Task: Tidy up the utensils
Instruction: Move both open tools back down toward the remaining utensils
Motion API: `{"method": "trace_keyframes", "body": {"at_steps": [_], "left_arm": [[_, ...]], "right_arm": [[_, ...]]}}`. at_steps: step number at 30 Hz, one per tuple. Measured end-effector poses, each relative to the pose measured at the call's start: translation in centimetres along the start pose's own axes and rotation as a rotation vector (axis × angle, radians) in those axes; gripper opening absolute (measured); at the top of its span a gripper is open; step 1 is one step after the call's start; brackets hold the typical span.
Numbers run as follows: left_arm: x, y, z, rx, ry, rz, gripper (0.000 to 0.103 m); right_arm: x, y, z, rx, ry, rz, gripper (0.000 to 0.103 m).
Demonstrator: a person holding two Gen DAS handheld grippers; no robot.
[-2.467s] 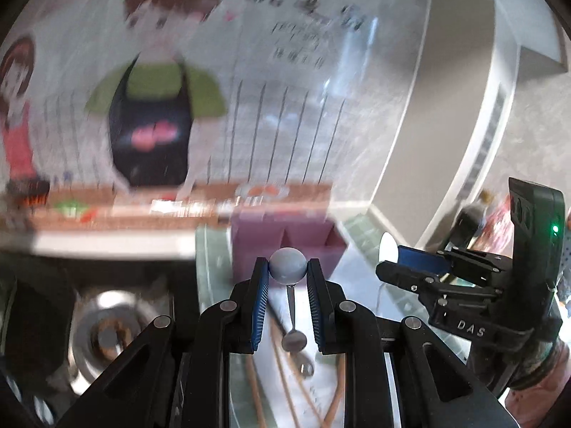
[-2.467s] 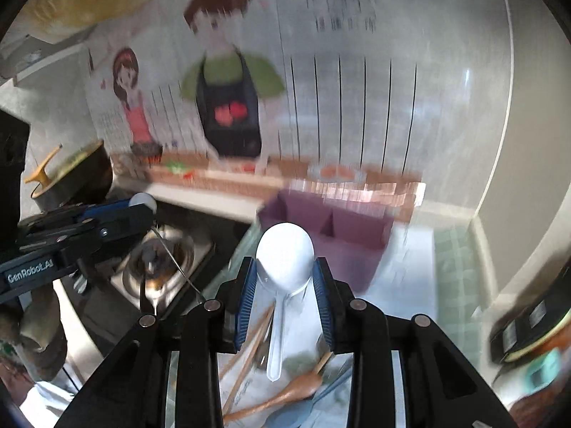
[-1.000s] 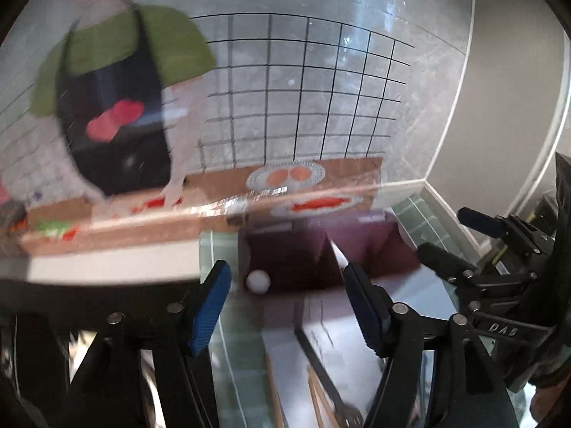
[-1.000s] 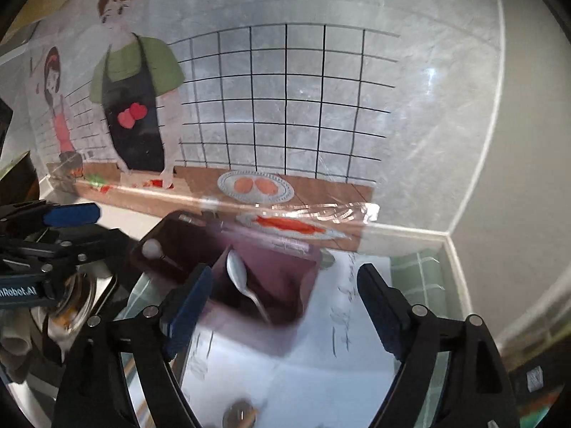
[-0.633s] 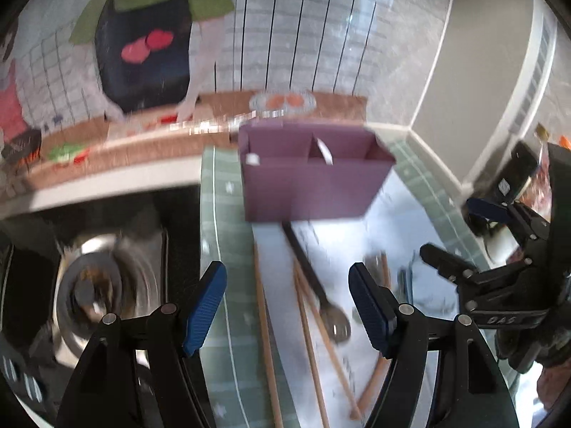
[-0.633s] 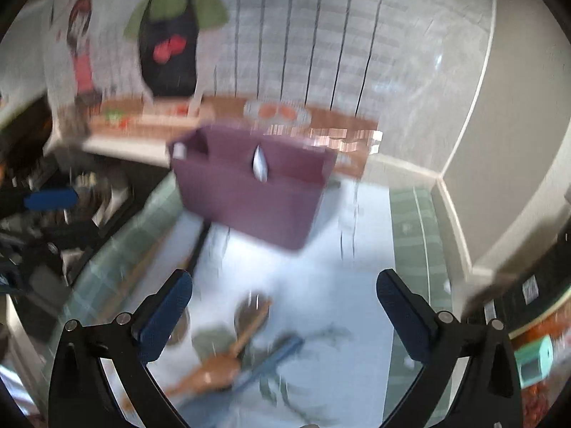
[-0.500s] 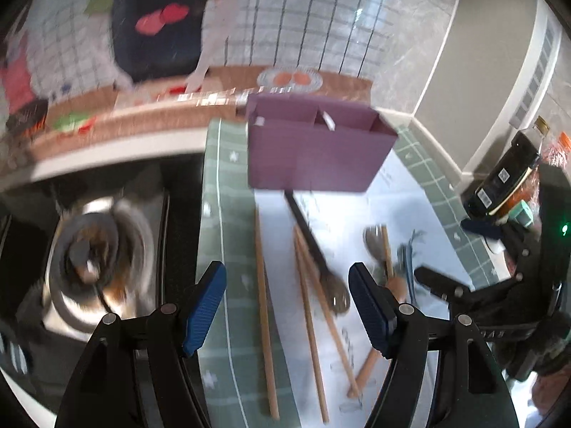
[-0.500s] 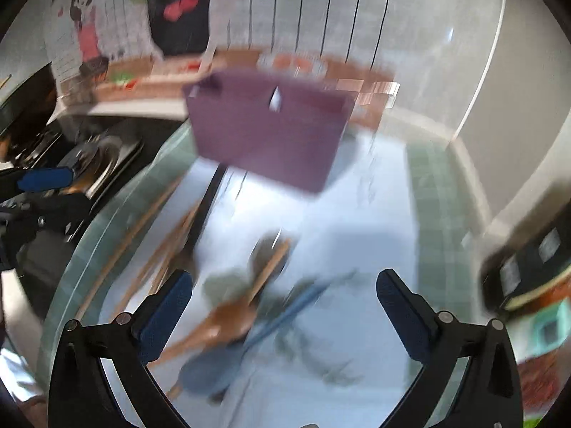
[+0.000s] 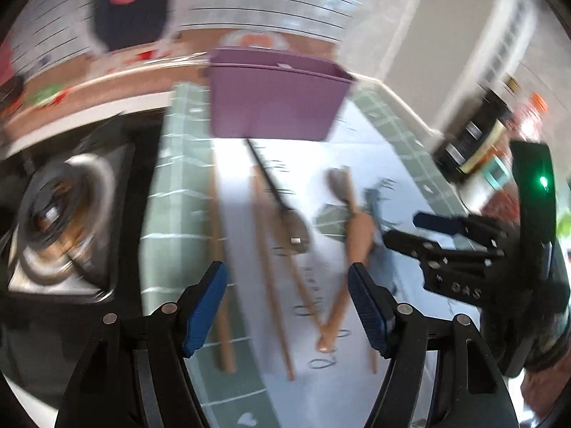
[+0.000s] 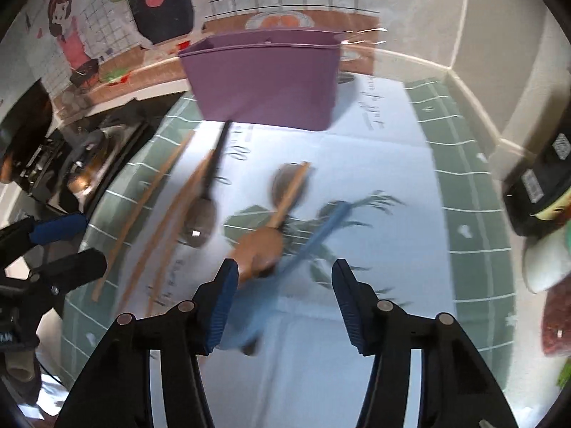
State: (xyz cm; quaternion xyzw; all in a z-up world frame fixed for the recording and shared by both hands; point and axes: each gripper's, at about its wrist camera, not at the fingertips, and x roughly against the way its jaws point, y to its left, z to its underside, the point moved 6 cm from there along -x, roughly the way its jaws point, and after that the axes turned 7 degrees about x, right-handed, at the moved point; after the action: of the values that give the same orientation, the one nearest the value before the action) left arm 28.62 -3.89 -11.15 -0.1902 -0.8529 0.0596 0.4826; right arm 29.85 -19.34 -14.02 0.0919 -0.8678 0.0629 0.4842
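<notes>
The tabletop (image 10: pixel 464 192), under a green gridded mat with a pale printed sheet over it, carries everything. At its far edge stands the purple organizer bin (image 10: pixel 264 78), upright against the wall; a small pale tip just shows above its rim, so something seems to be inside already, though the inside is hidden from both views.

Most of the job looks still undone. In front of the bin lie several loose utensils: a black-handled spoon (image 10: pixel 205 192) with its handle reaching the foot of the bin, a wooden spoon (image 10: pixel 260 246) crossing over a blue spoon (image 10: pixel 317 235), and wooden chopsticks (image 9: pixel 266 249) spread out to the left of them.

The left tool (image 9: pixel 287 306) hangs over the chopsticks with its jaws closing, nothing pressed between the pads. The right tool (image 10: pixel 282 299) is poised over the bowl of the wooden spoon and the blue handle, jaws also closing, and neither pad appears to touch them yet, though blur makes this uncertain.

The left view alone shows the stove burner (image 9: pixel 60 210) at far left and the full length of the chopsticks. The right view alone shows the cartoon wall picture clearly, a dark box (image 10: pixel 546 182) at right, and the blue spoon's bowl near the tool.
</notes>
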Motion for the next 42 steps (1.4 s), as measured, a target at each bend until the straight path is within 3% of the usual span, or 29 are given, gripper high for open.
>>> {"method": "trace_keyframes", "body": {"at_steps": [3,5,11,22,28,35,39,40,42], "left_arm": [[-1.8,-2.3,-0.2,-0.071,0.052,0.045,0.05],[-3.2,-3.5,-0.5,-0.099,0.088,0.06,0.046],[-6.7,-5.8,-1.4,-0.14,0.161,0.064,0.046],[-10.1,-7.1,-2.0,-0.08,0.26,0.094,0.043],[-8.3,-6.2,-2.4,-0.022,0.188,0.092,0.023],[-2.8,-1.0,-3.0,0.08,0.042,0.011,0.014],[-1.0,2.1,-2.6,0.134,0.022,-0.028,0.014],[-0.6,2.6,-2.4,0.139,0.018,-0.044,0.014],[-0.1,3.5,-2.0,0.152,0.009,-0.062,0.015]], "right_arm": [[0.3,-2.2,1.0,-0.039,0.009,0.026,0.052],[0.6,-3.4,1.6,-0.065,0.013,0.032,0.052],[1.7,-5.9,3.6,-0.08,0.004,0.078,0.056],[2.3,-8.5,4.5,-0.101,-0.011,0.103,0.059],[1.5,-7.5,3.2,-0.086,-0.016,0.086,0.063],[0.4,-3.5,0.3,-0.039,-0.038,-0.004,0.063],[-0.3,0.0,-1.3,0.018,-0.044,-0.061,0.062],[-0.4,0.7,-1.6,0.034,-0.047,-0.071,0.06],[-0.9,2.2,-2.3,0.07,-0.046,-0.095,0.039]]}}
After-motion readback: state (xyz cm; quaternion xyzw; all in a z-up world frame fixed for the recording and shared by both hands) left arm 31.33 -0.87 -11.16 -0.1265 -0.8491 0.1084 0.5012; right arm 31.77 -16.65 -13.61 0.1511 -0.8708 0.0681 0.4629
